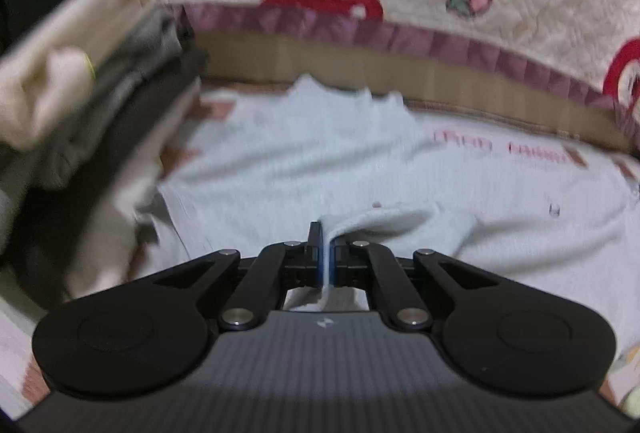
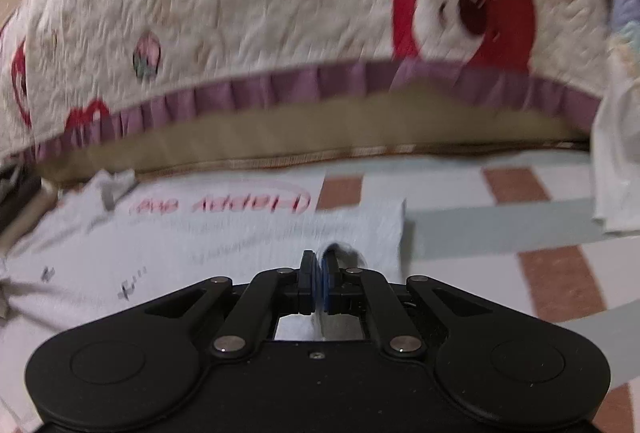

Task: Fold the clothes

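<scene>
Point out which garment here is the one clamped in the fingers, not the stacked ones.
The pale grey shirt with pink lettering, spread flat. Both the left gripper and right gripper pinch it; the folded stack sits untouched beside it.

Setting: a home, likely a bedroom. Quilted bedspread (image 2: 280,13) with red bears and purple frill; stack of folded clothes (image 1: 80,93); checked floor mat (image 2: 520,217).

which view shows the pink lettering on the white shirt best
The right wrist view: the pink lettering sits mid-frame, upside down, unobstructed, inside a pink oval on the white shirt. In the left wrist view the pink lettering is smaller and too blurred to read.
</scene>
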The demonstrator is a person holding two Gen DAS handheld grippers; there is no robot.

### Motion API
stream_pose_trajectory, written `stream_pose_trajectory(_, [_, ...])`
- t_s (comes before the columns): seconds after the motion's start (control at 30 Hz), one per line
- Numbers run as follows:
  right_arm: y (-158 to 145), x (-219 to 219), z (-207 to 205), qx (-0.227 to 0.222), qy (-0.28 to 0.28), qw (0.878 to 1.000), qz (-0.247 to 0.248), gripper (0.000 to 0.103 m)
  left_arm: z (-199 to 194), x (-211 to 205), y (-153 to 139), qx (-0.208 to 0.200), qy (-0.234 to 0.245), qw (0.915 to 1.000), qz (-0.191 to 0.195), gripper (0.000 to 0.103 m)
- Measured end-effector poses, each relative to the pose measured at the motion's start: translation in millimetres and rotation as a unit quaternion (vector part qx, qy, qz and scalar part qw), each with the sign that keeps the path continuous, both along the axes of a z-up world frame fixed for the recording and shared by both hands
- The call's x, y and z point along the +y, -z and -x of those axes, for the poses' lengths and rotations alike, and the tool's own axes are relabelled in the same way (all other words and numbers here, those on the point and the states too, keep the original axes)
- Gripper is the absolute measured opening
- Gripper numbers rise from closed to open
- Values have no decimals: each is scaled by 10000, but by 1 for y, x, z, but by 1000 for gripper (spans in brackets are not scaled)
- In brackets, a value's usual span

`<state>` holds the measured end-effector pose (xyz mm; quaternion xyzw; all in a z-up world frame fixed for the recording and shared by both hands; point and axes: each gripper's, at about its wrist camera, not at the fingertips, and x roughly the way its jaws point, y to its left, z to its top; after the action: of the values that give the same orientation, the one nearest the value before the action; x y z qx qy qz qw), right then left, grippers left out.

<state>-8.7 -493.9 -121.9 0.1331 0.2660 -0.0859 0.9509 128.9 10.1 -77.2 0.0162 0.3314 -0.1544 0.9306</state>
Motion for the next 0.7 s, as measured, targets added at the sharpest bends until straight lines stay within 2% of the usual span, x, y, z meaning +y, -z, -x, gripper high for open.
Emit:
stream_pose_trajectory(0.2, [-25, -11, 15, -390, 97, 9991, 140, 5, -9, -9, -32, -526, -175, 9984, -127, 3])
stream_pose_trajectory(0.33, [-34, -22, 7, -474, 168, 9984, 247, 5, -41, -20, -46, -623, -221, 9977, -177, 3])
stream_pose_trajectory(0.43, [-26, -33, -10, -413, 233, 9987, 198, 5, -78, -41, -42, -519, -116, 9974, -490, 3])
stream_pose_trajectory(0.7, [9, -56, -52, 23, 332, 9993, 173, 5, -156, -97, -2, -205, 242, 9903, -1352, 3])
